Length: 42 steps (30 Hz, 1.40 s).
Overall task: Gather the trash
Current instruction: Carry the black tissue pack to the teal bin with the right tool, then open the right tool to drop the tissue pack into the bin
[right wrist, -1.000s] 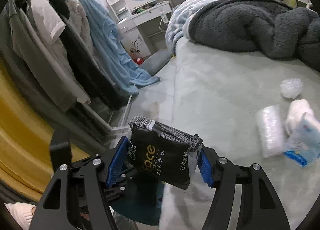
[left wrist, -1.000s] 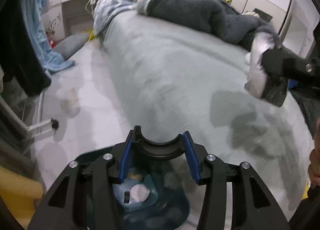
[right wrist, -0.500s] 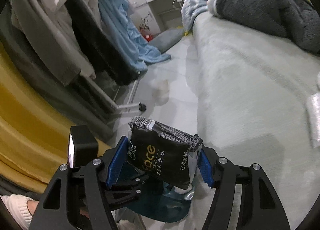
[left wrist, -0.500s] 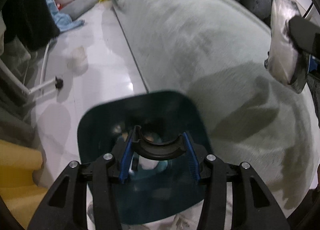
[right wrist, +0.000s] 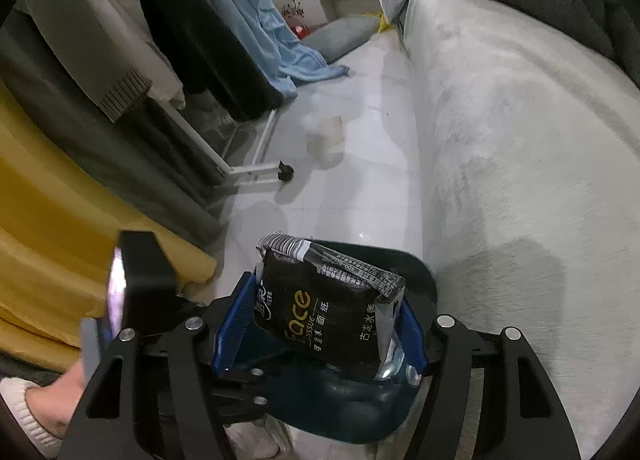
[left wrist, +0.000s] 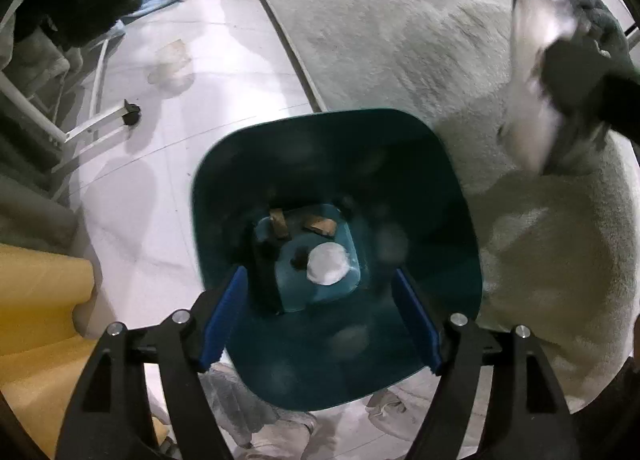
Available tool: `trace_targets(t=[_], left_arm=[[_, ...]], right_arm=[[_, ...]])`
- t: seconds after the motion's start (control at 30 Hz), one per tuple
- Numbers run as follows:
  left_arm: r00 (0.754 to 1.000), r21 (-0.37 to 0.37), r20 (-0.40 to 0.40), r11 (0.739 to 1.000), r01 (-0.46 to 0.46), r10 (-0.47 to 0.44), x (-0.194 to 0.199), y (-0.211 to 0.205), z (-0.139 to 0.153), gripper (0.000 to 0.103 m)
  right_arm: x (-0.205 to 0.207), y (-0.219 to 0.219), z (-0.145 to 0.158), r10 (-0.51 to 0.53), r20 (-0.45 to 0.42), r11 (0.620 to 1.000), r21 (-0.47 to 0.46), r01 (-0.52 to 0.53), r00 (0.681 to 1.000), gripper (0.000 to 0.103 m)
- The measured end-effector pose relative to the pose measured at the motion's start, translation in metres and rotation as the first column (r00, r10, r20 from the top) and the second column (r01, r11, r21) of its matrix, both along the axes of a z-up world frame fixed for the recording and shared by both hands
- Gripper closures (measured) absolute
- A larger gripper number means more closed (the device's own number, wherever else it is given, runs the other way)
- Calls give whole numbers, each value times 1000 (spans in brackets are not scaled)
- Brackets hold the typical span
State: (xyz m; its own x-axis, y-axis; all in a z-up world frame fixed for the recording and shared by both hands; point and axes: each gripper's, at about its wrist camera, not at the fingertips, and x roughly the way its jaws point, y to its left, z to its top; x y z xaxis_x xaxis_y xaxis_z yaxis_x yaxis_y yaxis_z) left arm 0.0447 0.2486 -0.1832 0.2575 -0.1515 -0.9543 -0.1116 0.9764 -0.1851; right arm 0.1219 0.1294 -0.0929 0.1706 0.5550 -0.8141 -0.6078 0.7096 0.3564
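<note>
A dark teal trash bin (left wrist: 420,163) stands on the floor beside the bed. It holds a white wad (left wrist: 326,264) and brown scraps. My left gripper (left wrist: 320,316) is open and empty, right above the bin's mouth. My right gripper (right wrist: 320,328) is shut on a black tissue pack (right wrist: 324,300) and holds it over the bin (right wrist: 352,408). In the left wrist view the pack (left wrist: 532,71) shows blurred at the upper right, held by the right gripper's fingers (left wrist: 580,71).
The grey-covered bed (right wrist: 520,139) runs along the right. A clothes rack with hanging coats (right wrist: 180,39) and its white foot (right wrist: 256,173) stand at the left. A yellow cover (right wrist: 52,219) lies at the lower left. A pale wad (left wrist: 172,67) lies on the floor.
Both grippers have tilted down and moved toward the bin. The bin now fills the left wrist view. The tissue pack has moved from over the bed to over the bin.
</note>
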Motion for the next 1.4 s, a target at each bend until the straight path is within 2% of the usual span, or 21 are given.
trace_targets(t=[0.33,0.67,0.87,1.07,1.1,1.17,1.4], left_arm=[[996,71,70,996,-53,48,-11,32,22,20],[986,85,147,992,-96,83,-16,53,45,20],[971,111,225,988,-111,84,-16,57,64,20],[936,114,344,986,-124,78,-15,57,87,20],[927,116,367,985,-126,75,-14,55,93,20],[912,120,404,984,-128,70,-13,52,103,20],[852,138,523,983,-124,34,-8,31,139,20]], right_arm=[[-3,27,-41,18,-80,994,-107,-27,997,37],[-12,46,-84,40,-154,976,-205,-72,987,37],[-19,57,-94,67,-177,965,-239,-109,982,37],[-19,57,-94,84,-168,953,-275,-128,982,36],[-18,57,-95,85,-167,951,-279,-130,982,34],[-19,54,-95,91,-175,948,-286,-139,980,21],[-23,47,-75,114,-140,953,-264,-148,984,19]])
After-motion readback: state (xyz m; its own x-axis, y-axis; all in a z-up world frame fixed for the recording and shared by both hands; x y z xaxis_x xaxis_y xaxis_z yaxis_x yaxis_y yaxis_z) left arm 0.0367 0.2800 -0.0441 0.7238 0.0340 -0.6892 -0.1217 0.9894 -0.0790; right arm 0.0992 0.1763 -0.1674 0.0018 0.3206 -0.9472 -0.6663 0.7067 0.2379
